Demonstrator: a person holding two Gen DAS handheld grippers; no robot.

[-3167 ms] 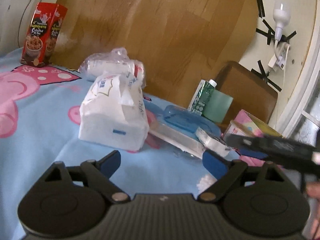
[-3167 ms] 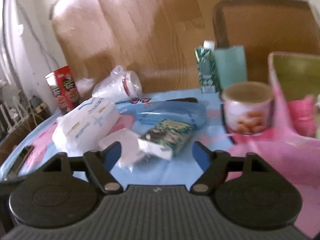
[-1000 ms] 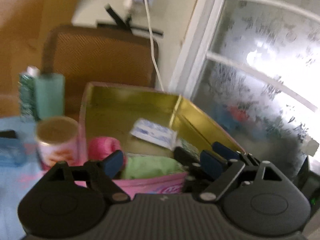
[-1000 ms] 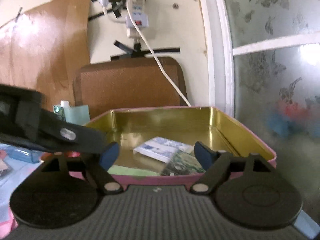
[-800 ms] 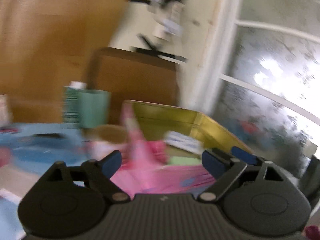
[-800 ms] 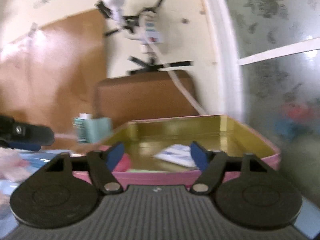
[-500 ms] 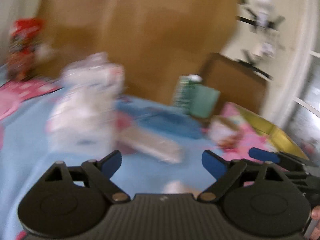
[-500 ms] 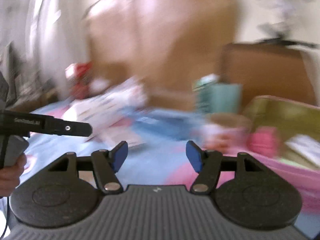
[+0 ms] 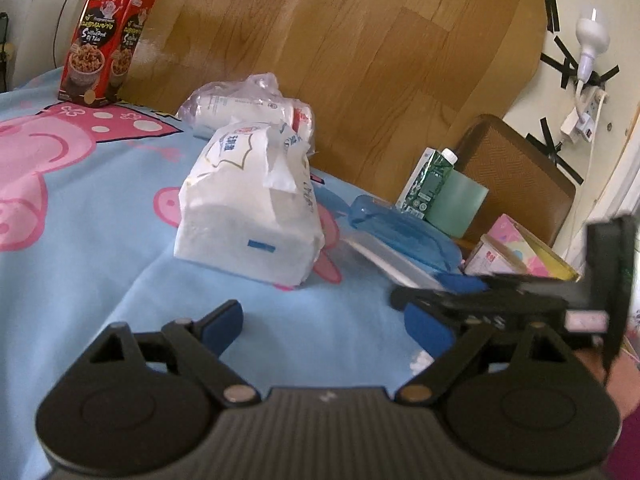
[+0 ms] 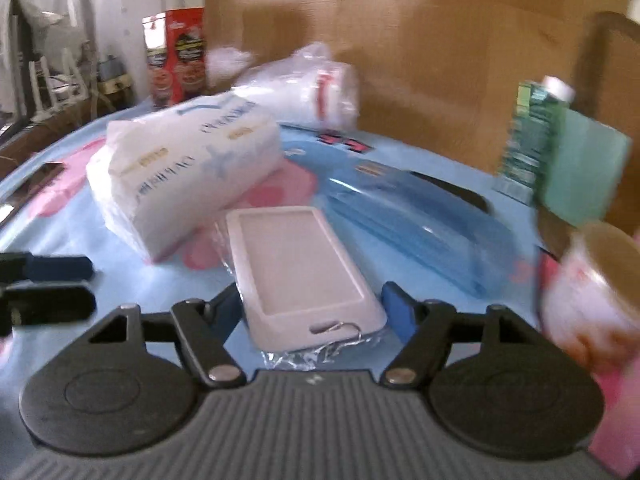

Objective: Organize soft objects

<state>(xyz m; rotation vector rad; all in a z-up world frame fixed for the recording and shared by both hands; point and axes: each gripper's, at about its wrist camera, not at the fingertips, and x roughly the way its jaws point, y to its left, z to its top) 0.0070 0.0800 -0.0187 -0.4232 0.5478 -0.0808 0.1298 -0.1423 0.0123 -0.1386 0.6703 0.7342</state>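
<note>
Right tongs (image 10: pixel 310 304) wide, straddling one wrapped pink case (image 10: pixel 298 264) just beside the white tissue pack (image 10: pixel 180 168), pads clear. Left tongs (image 9: pixel 324 320) opening, empty, before that pack. Best squeezed mid-length, wrapper included. Counted: two tissue packs, one blue pouch (image 10: pixel 420 220), one carton (image 10: pixel 532 140).

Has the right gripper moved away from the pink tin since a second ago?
Yes. The right gripper swung left, away from the tin it faced then, and now hovers, jaws open, over the phone case on the blue cloth.
</note>
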